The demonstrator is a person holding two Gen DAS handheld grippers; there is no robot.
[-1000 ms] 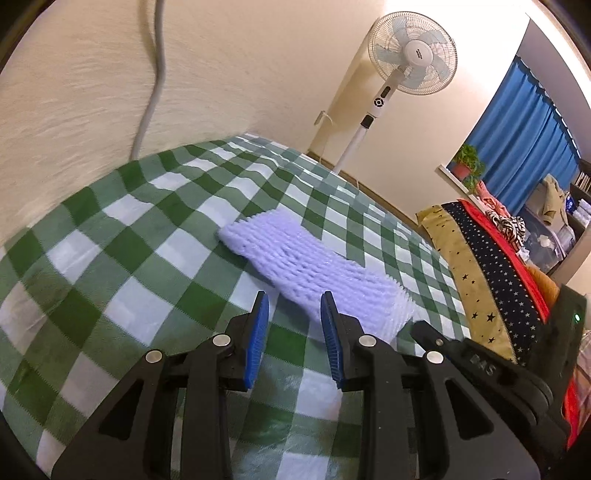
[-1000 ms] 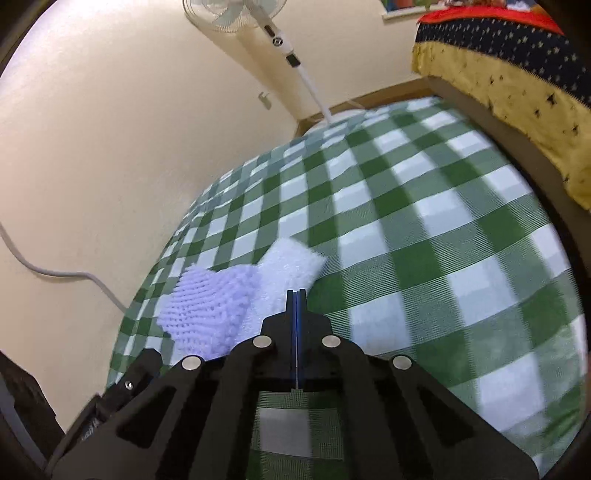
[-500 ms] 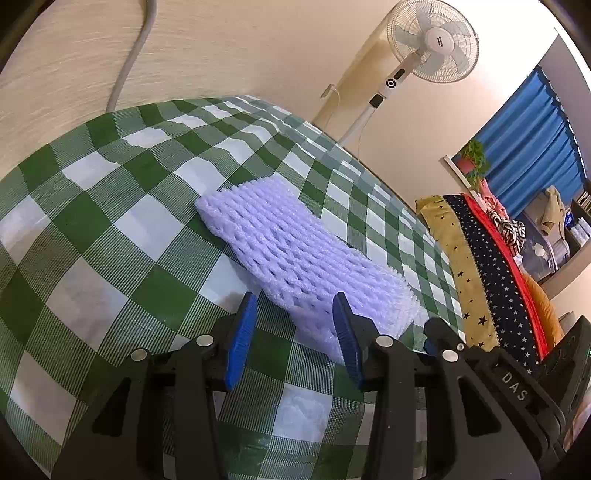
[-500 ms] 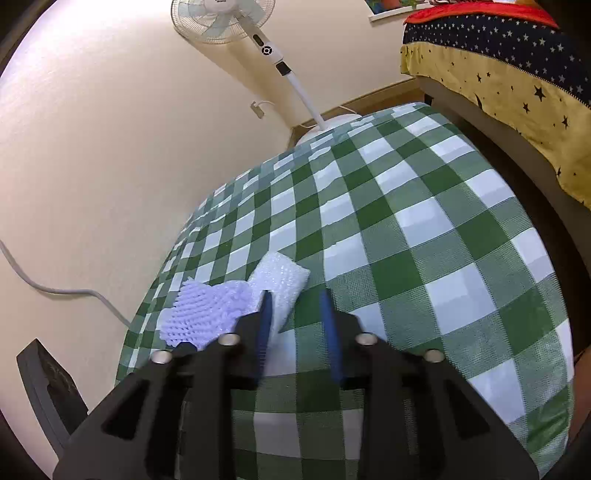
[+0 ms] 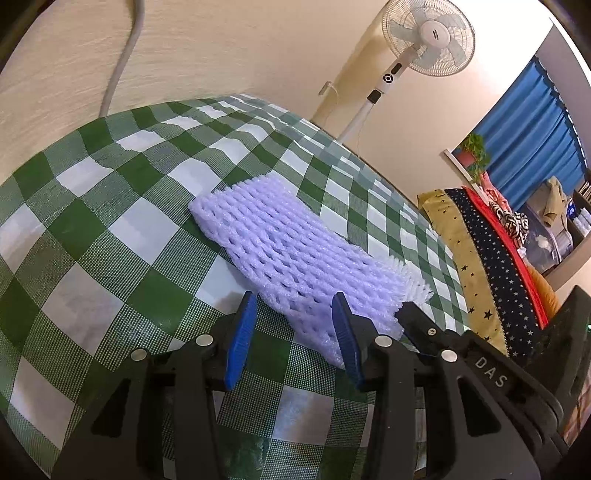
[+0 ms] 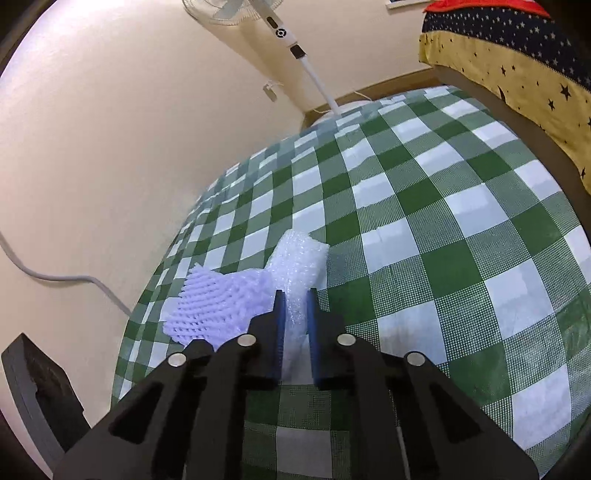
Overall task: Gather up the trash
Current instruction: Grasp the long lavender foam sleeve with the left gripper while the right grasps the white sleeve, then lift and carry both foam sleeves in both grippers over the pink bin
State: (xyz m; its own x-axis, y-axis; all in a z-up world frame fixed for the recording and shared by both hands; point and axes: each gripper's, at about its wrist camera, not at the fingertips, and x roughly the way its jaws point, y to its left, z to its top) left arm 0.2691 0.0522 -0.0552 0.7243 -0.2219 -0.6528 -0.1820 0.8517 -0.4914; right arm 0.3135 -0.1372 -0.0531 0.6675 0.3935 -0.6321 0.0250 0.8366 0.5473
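Observation:
A lavender foam net sleeve (image 5: 295, 254) lies flat on the green-and-white checked tablecloth (image 5: 110, 236). It also shows in the right wrist view (image 6: 218, 299). A piece of clear bubble wrap (image 6: 301, 262) lies against its right end; its white edge shows in the left wrist view (image 5: 417, 284). My left gripper (image 5: 293, 315) is open, its blue pads either side of the sleeve's near edge. My right gripper (image 6: 293, 304) is open by a narrow gap, with the near end of the bubble wrap between its pads.
A cream wall runs along the table's far side with a grey cable (image 6: 55, 277) on it. A standing fan (image 5: 428, 33) is beyond the table. A bed with a star-patterned cover (image 6: 517, 55) lies to the right. A dark object (image 6: 40, 391) is at the left.
My left gripper has opened wider and moved forward onto the sleeve's near edge. My right gripper went from shut to open and moved up to the bubble wrap.

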